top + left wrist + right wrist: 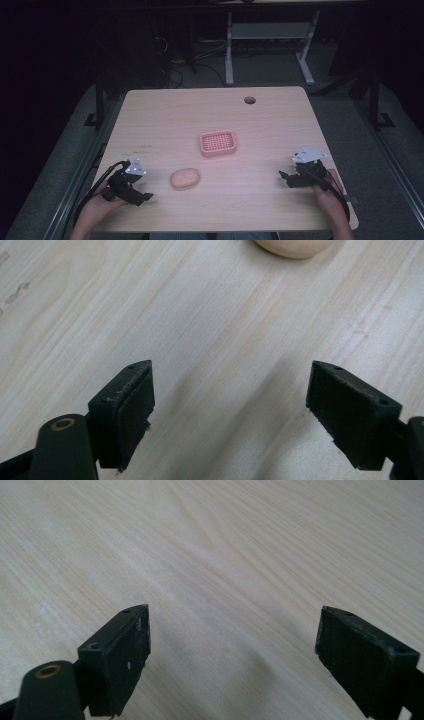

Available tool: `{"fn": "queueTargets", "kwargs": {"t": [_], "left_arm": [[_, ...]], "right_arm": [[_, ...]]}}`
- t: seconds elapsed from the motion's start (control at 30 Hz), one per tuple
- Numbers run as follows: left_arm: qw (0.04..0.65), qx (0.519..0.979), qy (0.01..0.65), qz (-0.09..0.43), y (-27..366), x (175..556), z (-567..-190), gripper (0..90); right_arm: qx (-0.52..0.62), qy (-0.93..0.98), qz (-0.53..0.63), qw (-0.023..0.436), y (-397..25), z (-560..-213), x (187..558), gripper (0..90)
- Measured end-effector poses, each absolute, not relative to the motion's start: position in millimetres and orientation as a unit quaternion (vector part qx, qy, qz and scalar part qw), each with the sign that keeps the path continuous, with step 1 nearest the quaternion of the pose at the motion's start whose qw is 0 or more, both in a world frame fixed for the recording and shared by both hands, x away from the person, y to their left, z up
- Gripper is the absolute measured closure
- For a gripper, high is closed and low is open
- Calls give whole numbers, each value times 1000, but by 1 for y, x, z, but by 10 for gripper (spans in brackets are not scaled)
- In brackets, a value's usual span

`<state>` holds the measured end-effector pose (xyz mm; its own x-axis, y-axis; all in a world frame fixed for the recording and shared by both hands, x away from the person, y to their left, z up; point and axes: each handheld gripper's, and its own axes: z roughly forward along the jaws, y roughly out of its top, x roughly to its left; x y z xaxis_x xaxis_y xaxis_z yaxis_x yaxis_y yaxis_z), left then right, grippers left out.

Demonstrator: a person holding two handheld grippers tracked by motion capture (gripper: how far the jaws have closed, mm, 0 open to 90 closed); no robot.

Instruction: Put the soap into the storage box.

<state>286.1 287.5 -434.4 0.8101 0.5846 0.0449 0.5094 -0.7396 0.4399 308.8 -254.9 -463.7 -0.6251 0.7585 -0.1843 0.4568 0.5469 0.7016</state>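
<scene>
Soap (185,178), a peach-coloured oval bar, lies on the bare wood of the counter (270,120), just in front of and to the left of the pink soap dish (218,143), apart from it. Largest first: the counter carries only these two things; the dish sits near its middle, with an empty slotted top. The left gripper (141,198) rests low at the near left, near the bar, fingers (125,410) spread wide and holding nothing; in the left gripper view the soap's edge (292,247) sits ahead, past the tips. The right gripper (285,178) waits well apart at the near right, fingers (117,655) likewise released over bare wood. I judge this the approach step: the next move calls for advancing the left gripper until its open fingers straddle the bar, then closing gently, since soap may slip.
</scene>
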Motion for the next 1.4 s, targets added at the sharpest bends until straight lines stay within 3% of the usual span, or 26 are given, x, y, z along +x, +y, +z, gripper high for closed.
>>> {"fn": "queueTargets", "kwargs": {"t": [1.4], "left_arm": [[189,951,228,89,237,295,-424,196]], "right_arm": [[355,847,315,241,-251,-462,306,139]]}}
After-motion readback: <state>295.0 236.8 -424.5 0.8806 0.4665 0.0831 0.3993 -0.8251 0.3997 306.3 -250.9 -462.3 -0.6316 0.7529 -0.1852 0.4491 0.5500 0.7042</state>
